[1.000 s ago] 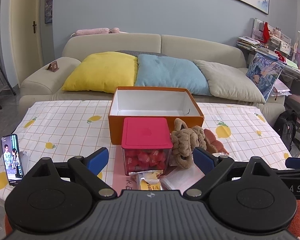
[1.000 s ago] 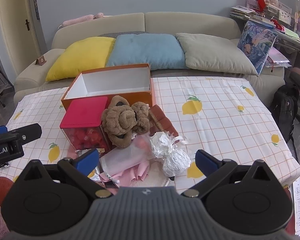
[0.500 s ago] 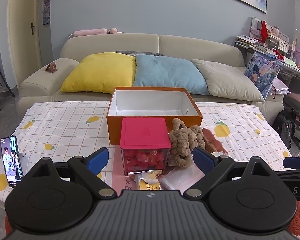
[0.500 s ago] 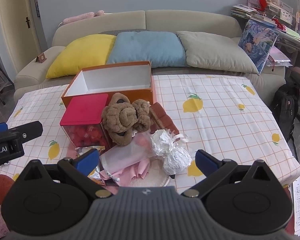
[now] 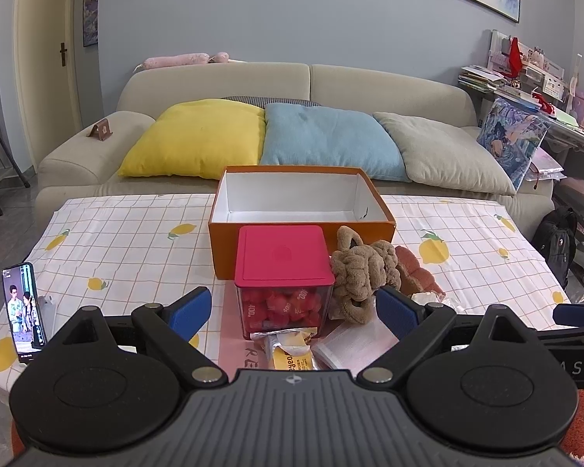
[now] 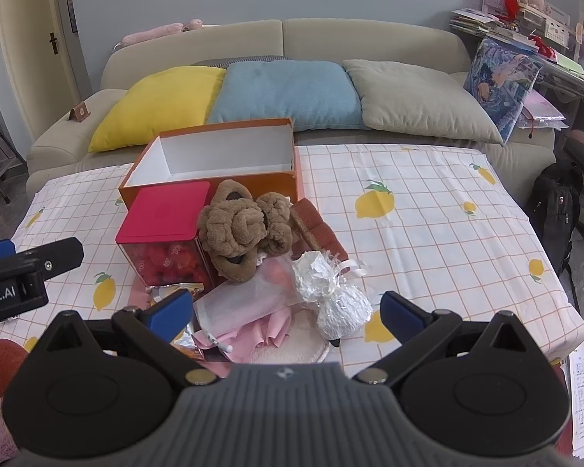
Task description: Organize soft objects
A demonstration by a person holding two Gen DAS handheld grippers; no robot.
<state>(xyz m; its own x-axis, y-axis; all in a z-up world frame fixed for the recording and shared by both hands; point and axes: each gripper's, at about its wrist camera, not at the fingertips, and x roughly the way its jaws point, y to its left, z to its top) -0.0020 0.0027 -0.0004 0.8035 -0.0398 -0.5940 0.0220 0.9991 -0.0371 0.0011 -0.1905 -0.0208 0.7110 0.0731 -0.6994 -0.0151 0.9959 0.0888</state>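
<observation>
The brown plush toy [image 6: 245, 229] is lying on the table [image 6: 428, 233] between the red-lidded container [image 6: 163, 229] and the orange box [image 6: 214, 171], while both grippers, left [image 5: 294, 309] and right [image 6: 286, 309], are hovering nearby with jaws spread, gripping nothing.

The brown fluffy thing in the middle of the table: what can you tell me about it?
The brown plush toy looks like a soft bundle of thick, curly fleece rolled and knotted into loops, with a few darker oval patches. It lies slumped on the lemon-print tablecloth, just in front of the open orange box. Its left side leans against the clear container with the pink lid, and a reddish-brown ridged block lies against its right. Its near edge overlaps a pale mesh pouch. Nothing is holding it.
</observation>
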